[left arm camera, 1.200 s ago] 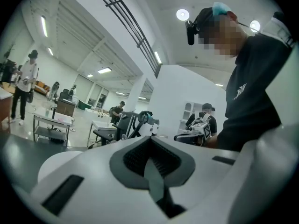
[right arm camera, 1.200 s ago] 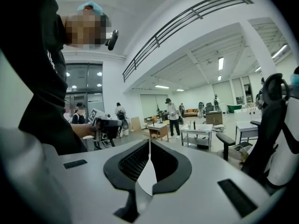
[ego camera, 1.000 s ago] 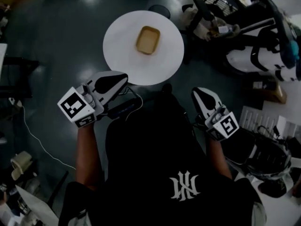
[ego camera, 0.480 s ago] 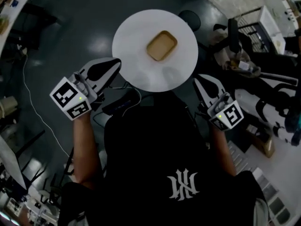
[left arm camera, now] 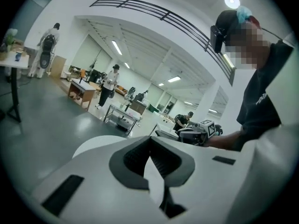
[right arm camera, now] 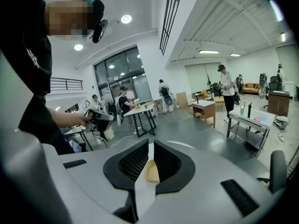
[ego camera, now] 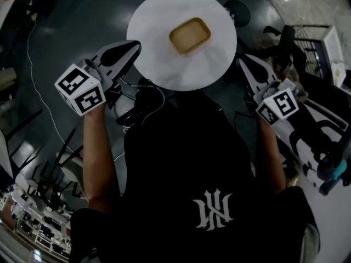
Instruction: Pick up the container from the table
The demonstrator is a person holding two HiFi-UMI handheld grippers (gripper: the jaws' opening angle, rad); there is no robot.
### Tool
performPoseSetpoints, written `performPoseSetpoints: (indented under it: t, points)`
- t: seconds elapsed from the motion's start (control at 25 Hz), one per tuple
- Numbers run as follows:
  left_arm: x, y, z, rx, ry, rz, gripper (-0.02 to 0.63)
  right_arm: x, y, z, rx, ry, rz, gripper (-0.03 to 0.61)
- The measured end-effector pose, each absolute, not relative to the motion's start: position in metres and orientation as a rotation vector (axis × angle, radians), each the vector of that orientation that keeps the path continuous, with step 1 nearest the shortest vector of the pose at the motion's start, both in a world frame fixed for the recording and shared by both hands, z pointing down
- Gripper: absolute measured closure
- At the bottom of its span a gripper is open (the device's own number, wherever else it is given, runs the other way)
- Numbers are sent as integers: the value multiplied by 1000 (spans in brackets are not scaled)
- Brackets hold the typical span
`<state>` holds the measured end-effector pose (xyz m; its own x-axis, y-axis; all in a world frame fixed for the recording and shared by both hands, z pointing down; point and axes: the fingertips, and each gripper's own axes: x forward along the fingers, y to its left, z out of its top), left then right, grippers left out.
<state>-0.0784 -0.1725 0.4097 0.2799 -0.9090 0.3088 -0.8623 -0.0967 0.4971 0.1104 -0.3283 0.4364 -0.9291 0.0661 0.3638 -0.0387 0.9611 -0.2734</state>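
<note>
A shallow tan container lies near the middle of a small round white table. My left gripper is shut and empty, with its tip at the table's left edge. At the table's right edge is my right gripper, also shut and empty. In the right gripper view the container shows as a tan sliver beyond the closed jaws of the right gripper. In the left gripper view only the white table shows past the closed left gripper. Neither gripper touches the container.
A black stool stands behind the table at the right. Black cables trail over the dark floor under my left hand. White and black machines crowd the right side. Work tables and several people stand farther off in the hall.
Both grippers have moved forward and now flank the table, the right one swinging out to its right edge. The table and container sit higher in the head view.
</note>
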Motion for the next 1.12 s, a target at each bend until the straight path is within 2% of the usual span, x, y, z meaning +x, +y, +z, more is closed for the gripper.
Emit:
performPoseSetpoints:
  t: [0.4,0.52,0.88,1.12]
  points:
    - [-70,-178,493,1601,-1614,-218,603,63,-371,497,-228,-2612,406,522]
    - [-69,-184,522,1540,-1615,-231,566,45,-371,519,-300,-2562,399,480]
    - [-45,-206,601,1337,-1532,-279,487,15,-379,584,-404,-2416,379,442]
    - [-51,-206,635,1206,-1525,-382,462,-1,-387,621,-397,-2340,382,416]
